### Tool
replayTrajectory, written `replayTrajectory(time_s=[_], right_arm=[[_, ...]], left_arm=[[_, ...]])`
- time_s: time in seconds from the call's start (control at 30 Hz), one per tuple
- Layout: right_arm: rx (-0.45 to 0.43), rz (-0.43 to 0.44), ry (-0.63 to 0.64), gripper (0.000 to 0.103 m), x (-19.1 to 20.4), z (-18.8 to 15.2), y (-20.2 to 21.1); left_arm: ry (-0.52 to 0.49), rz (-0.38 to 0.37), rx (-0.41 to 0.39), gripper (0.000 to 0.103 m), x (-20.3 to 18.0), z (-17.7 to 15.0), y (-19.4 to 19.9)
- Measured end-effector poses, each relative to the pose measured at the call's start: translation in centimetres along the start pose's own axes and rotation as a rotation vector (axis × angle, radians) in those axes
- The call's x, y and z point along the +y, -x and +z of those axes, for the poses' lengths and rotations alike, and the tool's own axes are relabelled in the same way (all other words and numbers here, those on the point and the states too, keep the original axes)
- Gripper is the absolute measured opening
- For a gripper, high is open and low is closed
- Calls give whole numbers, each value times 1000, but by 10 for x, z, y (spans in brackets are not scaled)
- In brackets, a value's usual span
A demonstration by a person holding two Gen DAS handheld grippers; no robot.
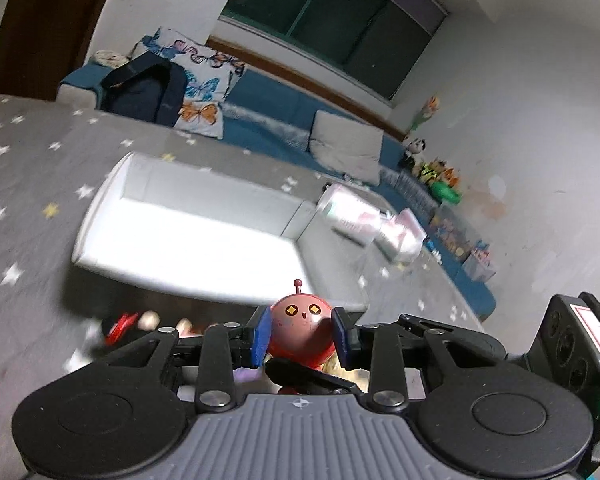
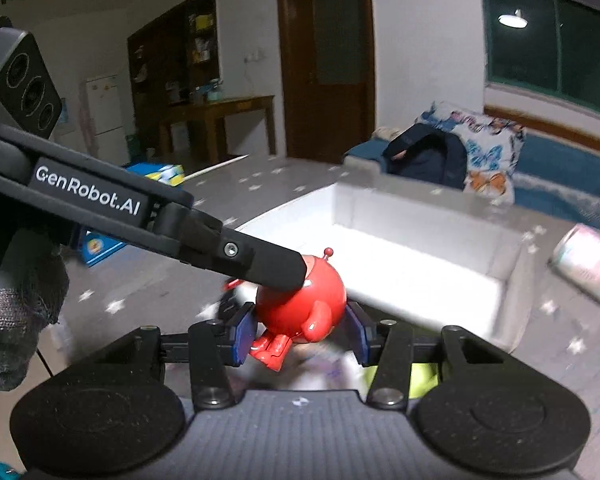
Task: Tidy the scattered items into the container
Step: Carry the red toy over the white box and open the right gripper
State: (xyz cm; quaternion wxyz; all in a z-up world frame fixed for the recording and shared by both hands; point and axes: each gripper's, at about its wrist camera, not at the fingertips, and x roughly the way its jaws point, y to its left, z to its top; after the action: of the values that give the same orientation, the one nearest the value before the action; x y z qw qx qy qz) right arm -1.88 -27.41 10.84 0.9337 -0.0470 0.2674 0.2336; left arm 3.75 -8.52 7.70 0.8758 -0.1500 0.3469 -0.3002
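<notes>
A red round toy robot (image 1: 300, 330) with a small antenna sits between the blue pads of my left gripper (image 1: 300, 332), which is shut on its head. In the right wrist view the same toy (image 2: 300, 304) hangs between the pads of my right gripper (image 2: 302, 330), which close on its body. A left gripper finger (image 2: 260, 264) crosses from the left and presses on the toy's top. The white open box (image 1: 204, 236) lies just beyond on the grey star-patterned surface; it also shows in the right wrist view (image 2: 420, 248).
Pale plastic-wrapped packs (image 1: 364, 220) lie right of the box, one also in the right wrist view (image 2: 584, 264). A blurred red-and-black item (image 1: 120, 328) lies at lower left. A blue sofa (image 1: 284, 120) with a backpack (image 1: 148, 92) and cushions stands behind.
</notes>
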Motion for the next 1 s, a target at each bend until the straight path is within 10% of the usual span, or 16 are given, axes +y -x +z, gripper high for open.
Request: replayTrajectory(time_s=[0.53, 1.0], right_arm=[[225, -80, -34, 48, -111, 49, -113], [382, -125, 30, 48, -116, 49, -162]], left_arm=[[118, -23, 108, 35, 34, 75, -149], [180, -16, 163, 35, 59, 82, -190]])
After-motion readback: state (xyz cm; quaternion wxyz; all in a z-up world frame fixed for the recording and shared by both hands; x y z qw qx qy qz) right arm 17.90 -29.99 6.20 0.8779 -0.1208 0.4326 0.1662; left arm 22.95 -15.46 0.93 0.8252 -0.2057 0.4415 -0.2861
